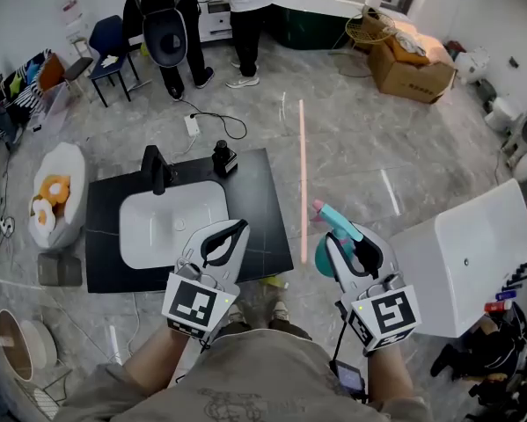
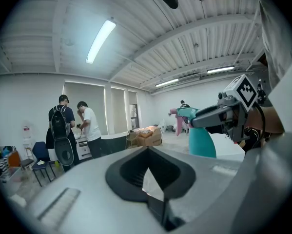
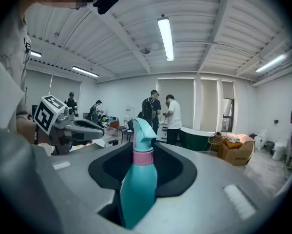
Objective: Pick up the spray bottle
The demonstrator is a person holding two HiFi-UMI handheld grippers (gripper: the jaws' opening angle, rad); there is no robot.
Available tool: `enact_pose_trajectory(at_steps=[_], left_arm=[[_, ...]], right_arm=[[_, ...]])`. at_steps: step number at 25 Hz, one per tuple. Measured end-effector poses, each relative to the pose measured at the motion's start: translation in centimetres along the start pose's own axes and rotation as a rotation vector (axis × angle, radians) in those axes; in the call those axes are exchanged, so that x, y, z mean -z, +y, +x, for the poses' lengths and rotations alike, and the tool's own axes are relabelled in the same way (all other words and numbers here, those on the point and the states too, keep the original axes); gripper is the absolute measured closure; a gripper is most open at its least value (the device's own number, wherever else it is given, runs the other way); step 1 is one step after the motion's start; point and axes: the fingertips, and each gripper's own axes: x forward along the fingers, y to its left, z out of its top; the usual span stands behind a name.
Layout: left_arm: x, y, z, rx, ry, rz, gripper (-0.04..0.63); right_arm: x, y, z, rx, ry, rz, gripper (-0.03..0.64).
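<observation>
A teal spray bottle (image 1: 336,221) with a pink collar and nozzle is held off the floor, with my right gripper (image 1: 349,241) shut on its body. In the right gripper view the bottle (image 3: 138,179) stands upright between the black pads, filling the gap. The left gripper view shows the same bottle (image 2: 202,141) to the right, clamped in the right gripper (image 2: 219,116). My left gripper (image 1: 239,229) hovers over the front right of the sink counter. Its fingertips meet and nothing is between them (image 2: 146,151).
Below me is a black countertop (image 1: 265,202) with a white basin (image 1: 171,222), a black faucet (image 1: 155,167) and a black dispenser (image 1: 223,158). A white cabinet (image 1: 470,258) stands at the right. Two people (image 1: 245,11) stand at the back, a cardboard box (image 1: 413,70) far right.
</observation>
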Motion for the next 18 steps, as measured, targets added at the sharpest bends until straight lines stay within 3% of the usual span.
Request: enact_pose_trajectory(at_steps=[5,18], left_arm=[[2.3,-0.5,-0.2,0.0,0.049,-0.022,0.595],[2.2,-0.3,-0.3,-0.014,0.049,-0.025,0.595]], right_arm=[[1.3,0.7,0.3,-0.019,0.023,0.013,0.454],[1.5,0.9,0.7,-0.034,0.03,0.028,0.453]])
